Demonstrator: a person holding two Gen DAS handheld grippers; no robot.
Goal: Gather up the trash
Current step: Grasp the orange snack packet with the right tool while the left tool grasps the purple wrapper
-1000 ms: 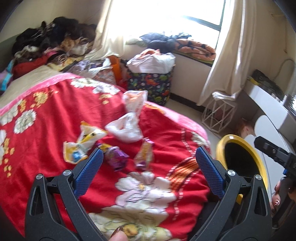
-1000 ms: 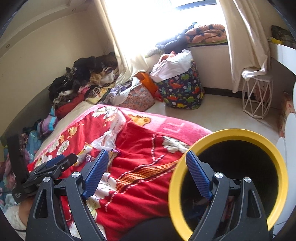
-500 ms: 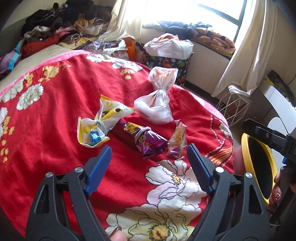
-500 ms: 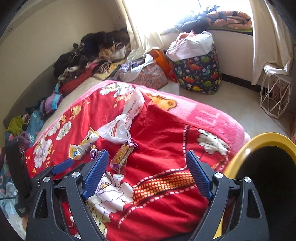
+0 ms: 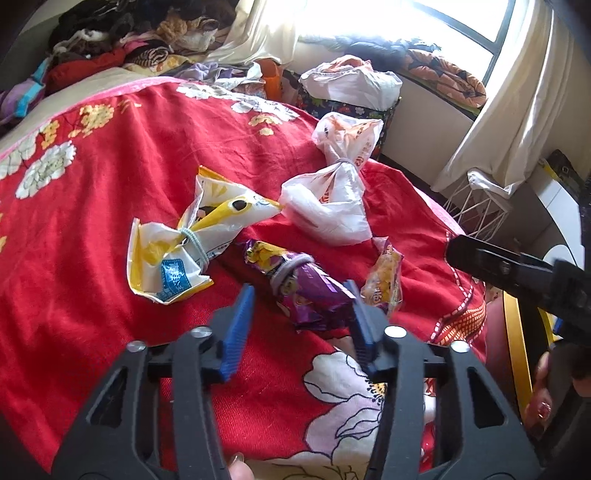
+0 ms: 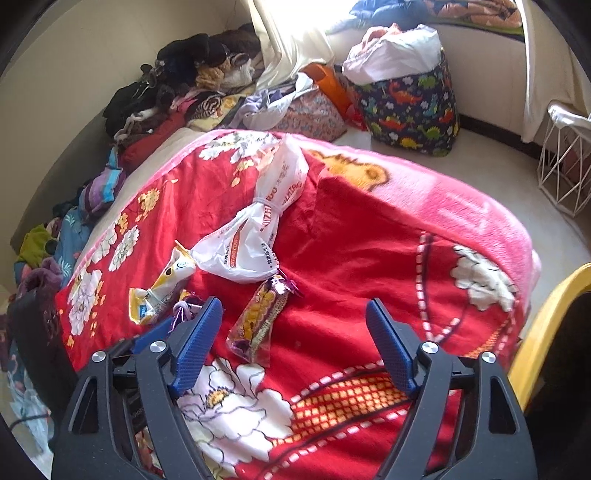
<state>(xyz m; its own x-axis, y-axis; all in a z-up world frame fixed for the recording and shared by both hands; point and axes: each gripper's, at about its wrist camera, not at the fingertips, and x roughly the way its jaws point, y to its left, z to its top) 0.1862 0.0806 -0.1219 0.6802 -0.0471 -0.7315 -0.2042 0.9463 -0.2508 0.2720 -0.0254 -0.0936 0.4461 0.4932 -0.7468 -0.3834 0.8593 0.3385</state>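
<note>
Nothing is seen collected yet: four wrappers lie on the red blanket [image 5: 92, 258] near its bin-side edge, the left gripper [image 5: 301, 325], jaws just closing, brackets the purple wrapper [image 5: 310, 291] unpinched, and the right gripper [image 6: 295, 343] is held spread.

Bright daylight floods through a window [image 5: 461, 33] hung with cream curtains [image 5: 517, 110]. Bed covered by a red floral blanket [image 6: 351, 240], clothes heaped [image 6: 177, 81] along a beige wall. Pale floor [image 6: 498, 162] holds a dinosaur-print basket [image 6: 410, 107] and white wire stand [image 6: 565, 173].
</note>
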